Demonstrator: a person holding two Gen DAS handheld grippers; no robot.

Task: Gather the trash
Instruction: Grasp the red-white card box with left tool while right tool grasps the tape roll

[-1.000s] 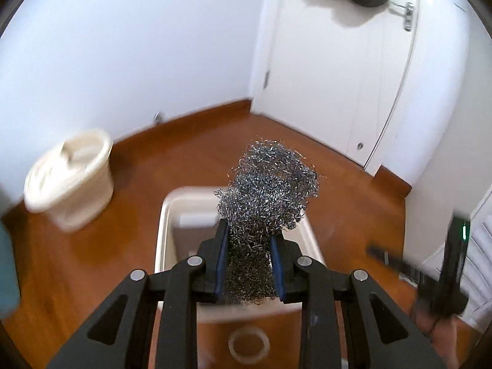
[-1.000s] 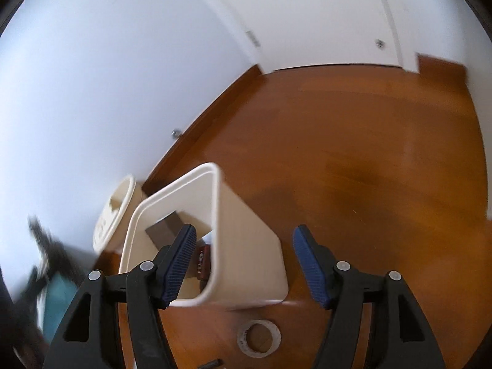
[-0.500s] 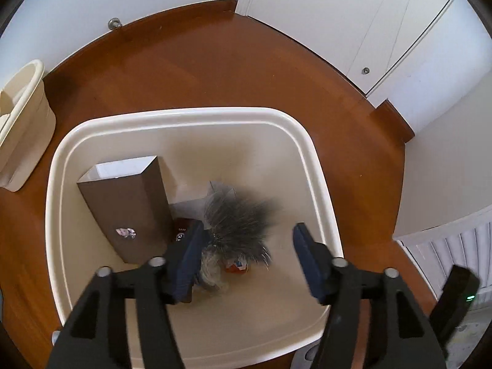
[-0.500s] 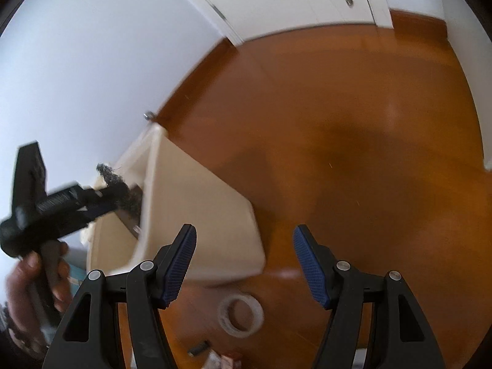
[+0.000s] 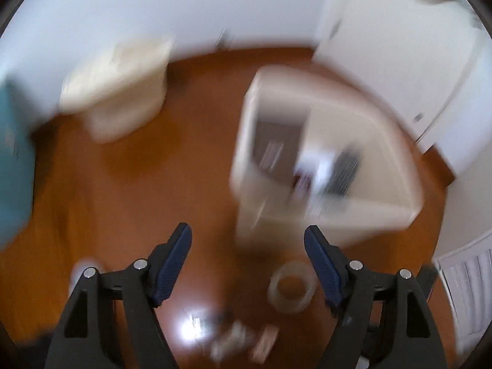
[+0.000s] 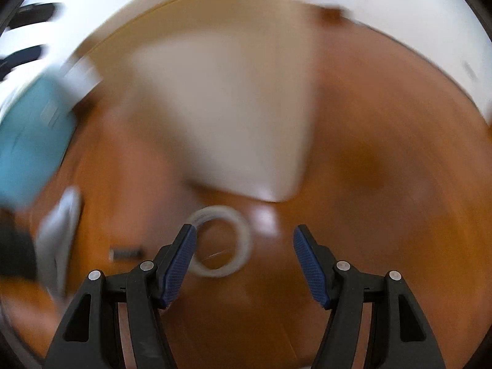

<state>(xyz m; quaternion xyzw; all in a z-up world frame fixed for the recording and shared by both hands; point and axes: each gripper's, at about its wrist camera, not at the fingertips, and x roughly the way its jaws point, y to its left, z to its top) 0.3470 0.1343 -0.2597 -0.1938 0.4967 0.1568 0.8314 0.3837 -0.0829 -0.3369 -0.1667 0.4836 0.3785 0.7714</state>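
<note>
Both views are blurred by motion. The cream trash bin (image 5: 396,212) stands on the wooden floor; inside it lie the steel-wool scourer (image 5: 346,172), a brown box (image 5: 276,147) and other scraps. My left gripper (image 5: 247,256) is open and empty, low over the floor in front of the bin. A clear tape roll (image 5: 290,287) lies on the floor just right of it. My right gripper (image 6: 244,256) is open and empty, close above the same tape roll (image 6: 220,241), in front of the bin's side (image 6: 233,123).
A smaller cream bin (image 5: 120,92) stands at the left by the wall. A teal object (image 5: 13,160) is at the far left, also in the right wrist view (image 6: 30,141). Small scraps (image 5: 243,341) lie on the floor nearby. A pale object (image 6: 60,230) lies at the left.
My left gripper let the steel wool go into the bin and pulled back down toward the floor. My right gripper dropped toward the tape roll.
</note>
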